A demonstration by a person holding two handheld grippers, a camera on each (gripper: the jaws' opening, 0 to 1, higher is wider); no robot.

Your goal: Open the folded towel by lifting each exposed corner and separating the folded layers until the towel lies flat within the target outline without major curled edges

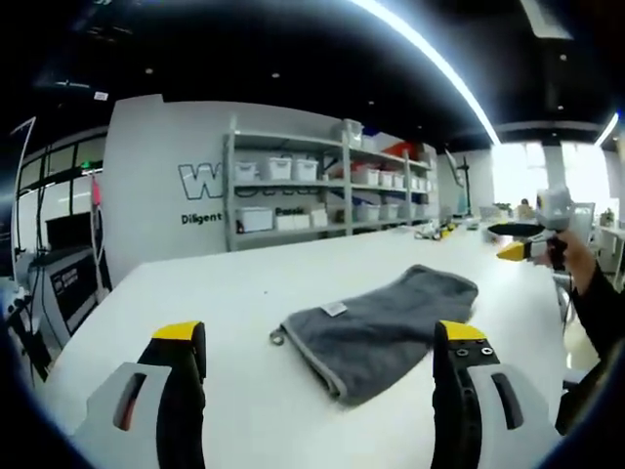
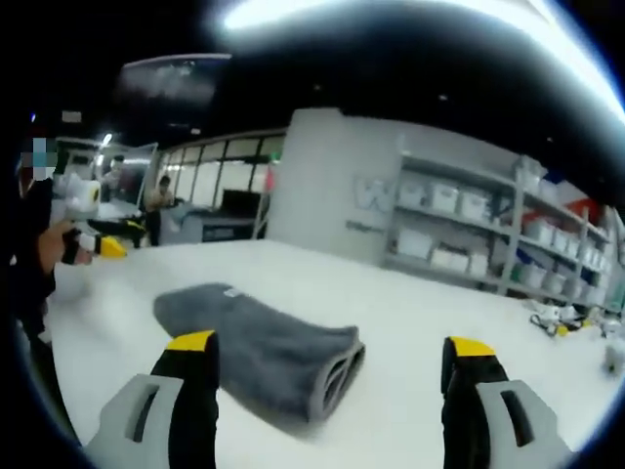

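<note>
Grey towel (image 1: pixel 383 327) folded in layers on the white table (image 1: pixel 195 293), small tag near one edge, left gripper (image 1: pixel 322 342) and right gripper (image 2: pixel 327 352) both spread wide above the towel, holding nothing

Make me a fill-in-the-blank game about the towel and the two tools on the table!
1. The folded towel on the white table is ____ in colour.
2. Both the left tool and the right tool have tips coloured ____.
3. The jaws of both tools stand wide ____, holding nothing.
4. In the left gripper view, the small white tag sits on the towel's ____ side, not underneath.

Missing words: grey; yellow; open; top
</note>
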